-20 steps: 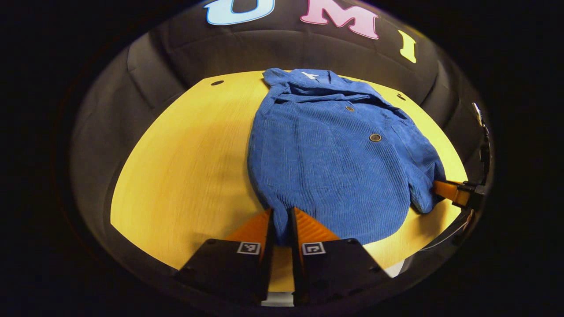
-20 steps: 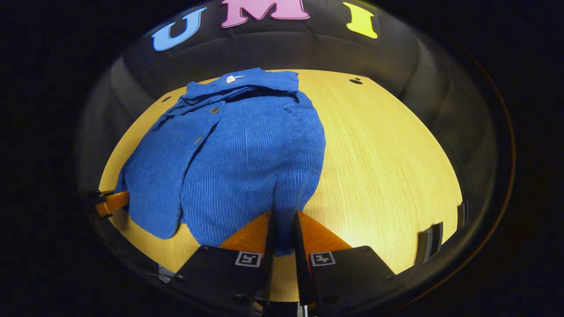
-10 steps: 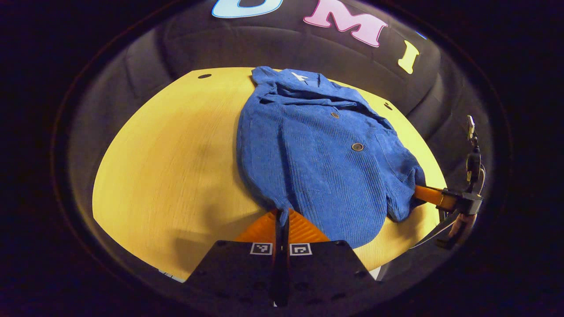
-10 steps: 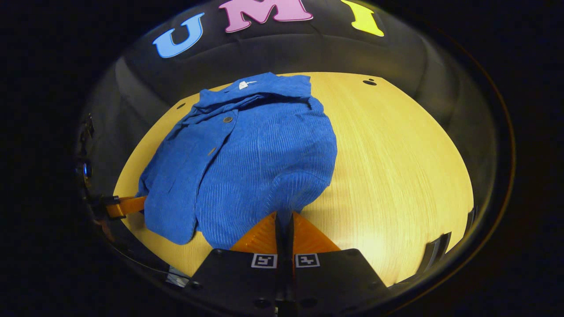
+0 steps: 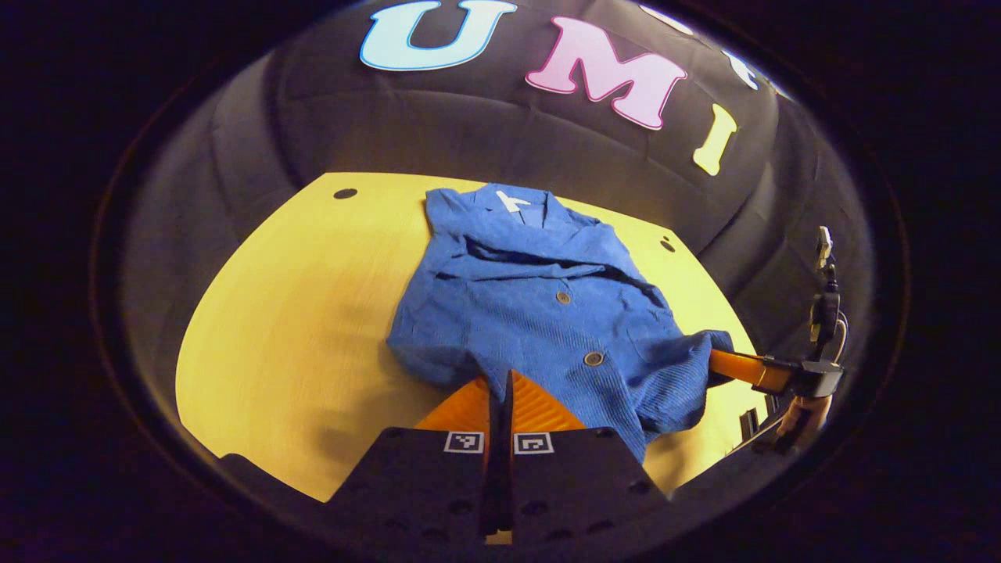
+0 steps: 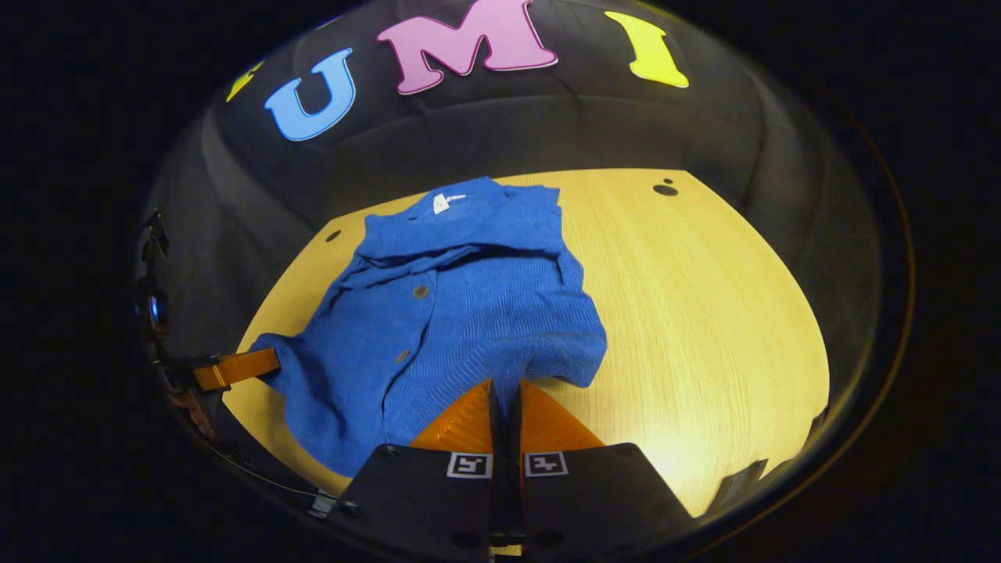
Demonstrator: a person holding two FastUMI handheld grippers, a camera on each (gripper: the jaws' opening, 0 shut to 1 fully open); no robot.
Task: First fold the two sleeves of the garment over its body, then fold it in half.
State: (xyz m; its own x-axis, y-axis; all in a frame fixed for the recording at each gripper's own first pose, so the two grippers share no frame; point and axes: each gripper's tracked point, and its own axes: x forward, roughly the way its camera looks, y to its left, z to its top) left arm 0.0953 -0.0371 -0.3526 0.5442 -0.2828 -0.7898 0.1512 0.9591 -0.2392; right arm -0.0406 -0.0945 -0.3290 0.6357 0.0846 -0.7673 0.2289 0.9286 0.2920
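Note:
A blue corduroy shirt (image 5: 547,305) with brown buttons lies on the yellow wooden table (image 5: 297,328), collar at the far side, sleeves folded in over the body. In the left gripper view my left gripper (image 5: 500,383) is shut on the near hem, which is lifted off the table. At the far right of that view the right gripper (image 5: 723,361) pinches the other hem corner. In the right gripper view the shirt (image 6: 461,313) bunches upward, my right gripper (image 6: 504,389) is shut on its hem, and the left gripper (image 6: 270,363) holds the corner at the left.
The black cloth wall (image 5: 500,133) curves around the table's far side. Bare tabletop (image 6: 704,313) spreads to the right of the shirt in the right gripper view. Small dark holes (image 6: 665,188) mark the table's far corners. A hand (image 5: 798,414) holds the right gripper.
Both grippers closed on the hem, then lifted it and carried it toward the collar. The lower half of the shirt now bunches up off the table.

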